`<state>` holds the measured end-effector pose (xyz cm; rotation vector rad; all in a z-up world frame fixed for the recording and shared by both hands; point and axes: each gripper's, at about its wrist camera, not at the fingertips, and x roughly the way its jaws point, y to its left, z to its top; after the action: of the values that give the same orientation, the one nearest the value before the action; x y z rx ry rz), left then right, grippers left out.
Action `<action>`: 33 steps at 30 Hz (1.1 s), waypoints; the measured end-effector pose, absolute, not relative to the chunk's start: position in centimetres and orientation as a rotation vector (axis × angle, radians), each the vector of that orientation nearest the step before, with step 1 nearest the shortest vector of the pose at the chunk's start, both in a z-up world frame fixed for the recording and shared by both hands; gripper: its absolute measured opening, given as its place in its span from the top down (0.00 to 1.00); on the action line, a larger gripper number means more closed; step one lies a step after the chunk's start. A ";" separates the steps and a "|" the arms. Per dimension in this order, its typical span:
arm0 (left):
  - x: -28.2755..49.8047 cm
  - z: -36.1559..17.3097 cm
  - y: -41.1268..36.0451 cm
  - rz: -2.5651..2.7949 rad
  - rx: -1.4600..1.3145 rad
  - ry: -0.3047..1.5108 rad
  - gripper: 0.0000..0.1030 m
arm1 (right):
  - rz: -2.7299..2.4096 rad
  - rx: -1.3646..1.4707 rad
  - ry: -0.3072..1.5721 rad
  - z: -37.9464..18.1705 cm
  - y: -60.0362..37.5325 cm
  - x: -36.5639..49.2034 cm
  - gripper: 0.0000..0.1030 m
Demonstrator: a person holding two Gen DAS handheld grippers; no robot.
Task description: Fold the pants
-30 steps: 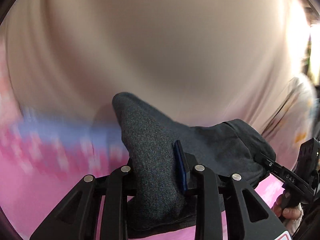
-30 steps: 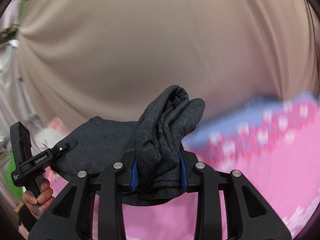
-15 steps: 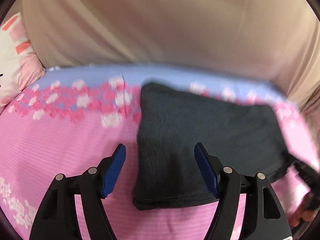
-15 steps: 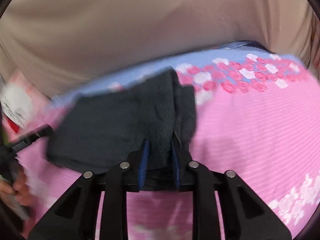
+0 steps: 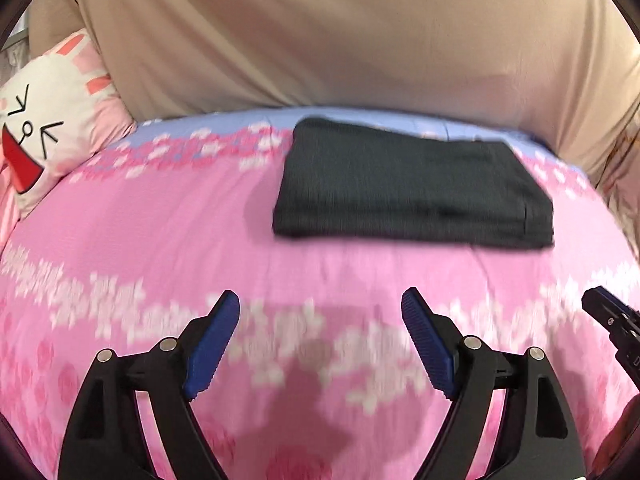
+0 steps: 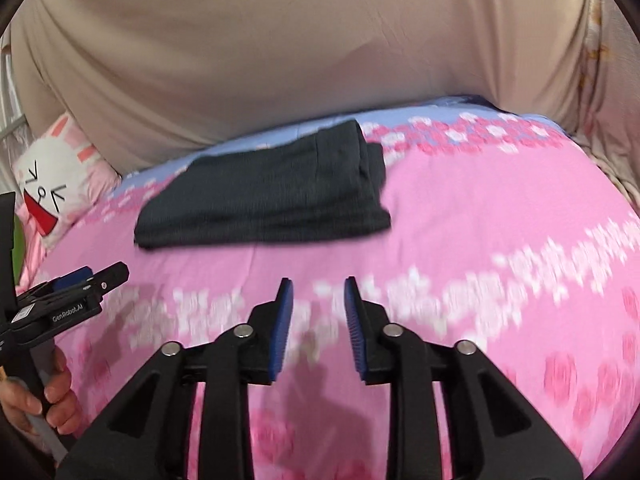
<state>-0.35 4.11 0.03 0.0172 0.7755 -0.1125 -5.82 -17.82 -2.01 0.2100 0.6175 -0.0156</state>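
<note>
The dark grey pants (image 5: 412,188) lie folded into a flat rectangle on the pink flowered bedspread (image 5: 160,248), near its far edge. They also show in the right wrist view (image 6: 272,196). My left gripper (image 5: 320,304) is wide open and empty, well back from the pants. My right gripper (image 6: 318,288) is open with a narrower gap and empty, also back from the pants. The left gripper shows at the left edge of the right wrist view (image 6: 86,280), held by a hand.
A beige curtain (image 5: 340,32) hangs behind the bed. A white and pink cartoon pillow (image 5: 44,120) lies at the far left; it also shows in the right wrist view (image 6: 52,184). The bedspread has a blue band (image 6: 452,106) along its far edge.
Both grippers held the pants a second ago. The left let go first, then the right. Both have pulled back toward me, leaving the folded pants lying on the bed.
</note>
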 end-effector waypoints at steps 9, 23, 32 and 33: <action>-2.1 -1.5 3.4 -0.118 0.041 0.777 0.21 | -0.059 0.211 0.603 -3.1 -17.1 -8.6 0.54; -2.3 -1.4 3.6 -0.105 0.029 0.760 0.18 | -0.091 0.175 0.691 -4.0 -16.4 -6.9 0.31; -2.7 -1.1 3.2 -0.129 0.040 0.739 0.18 | -0.093 0.158 0.721 -4.4 -16.1 -6.5 0.31; -2.7 -1.1 3.2 -0.126 0.047 0.735 0.18 | -0.093 0.156 0.721 -4.4 -16.1 -6.5 0.31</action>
<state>-2.74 3.16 -1.12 0.0474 0.7355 -0.1257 -6.46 -16.12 -4.36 0.1556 0.7212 -0.0928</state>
